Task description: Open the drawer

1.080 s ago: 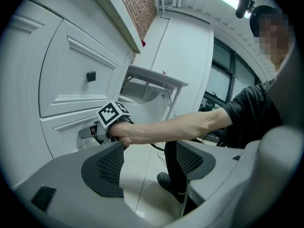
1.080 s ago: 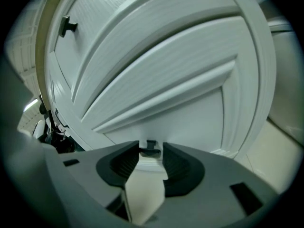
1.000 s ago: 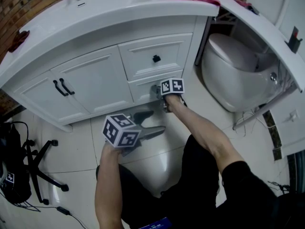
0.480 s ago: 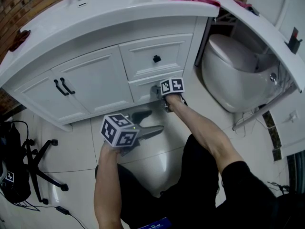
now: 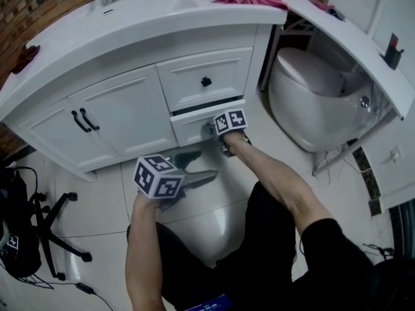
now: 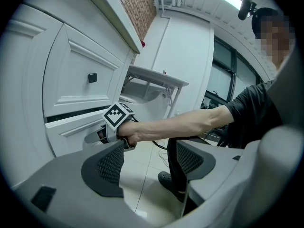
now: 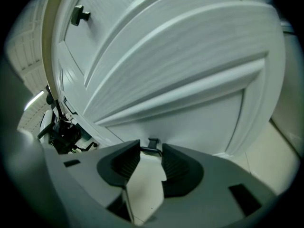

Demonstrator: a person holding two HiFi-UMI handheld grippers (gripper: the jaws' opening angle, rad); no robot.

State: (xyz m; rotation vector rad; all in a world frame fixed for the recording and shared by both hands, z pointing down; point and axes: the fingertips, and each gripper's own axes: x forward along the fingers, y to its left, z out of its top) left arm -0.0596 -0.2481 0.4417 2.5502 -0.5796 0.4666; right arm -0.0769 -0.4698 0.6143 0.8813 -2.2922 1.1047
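Note:
The white vanity's lower drawer (image 5: 191, 127) stands slightly out, with a dark gap along its top edge. My right gripper (image 5: 212, 129) is at its front. In the right gripper view the small black knob (image 7: 152, 144) sits between the pads, and the jaws of the right gripper (image 7: 151, 152) are closing and pressing on it. My left gripper (image 5: 205, 166) hangs open above the floor tiles, short of the vanity, with nothing between its pads (image 6: 112, 164). From the left gripper view I see the right gripper (image 6: 100, 135) at the lower drawer (image 6: 66, 129).
The upper drawer (image 5: 224, 67) with its black knob (image 5: 206, 81) is closed. Two cabinet doors with black handles (image 5: 84, 119) are to the left. A toilet (image 5: 311, 102) stands to the right. A chair base (image 5: 55, 232) lies at the left on the floor.
The lower drawer has slid out a little and a dark gap has opened above it. The right gripper came back with it. The left gripper stayed put.

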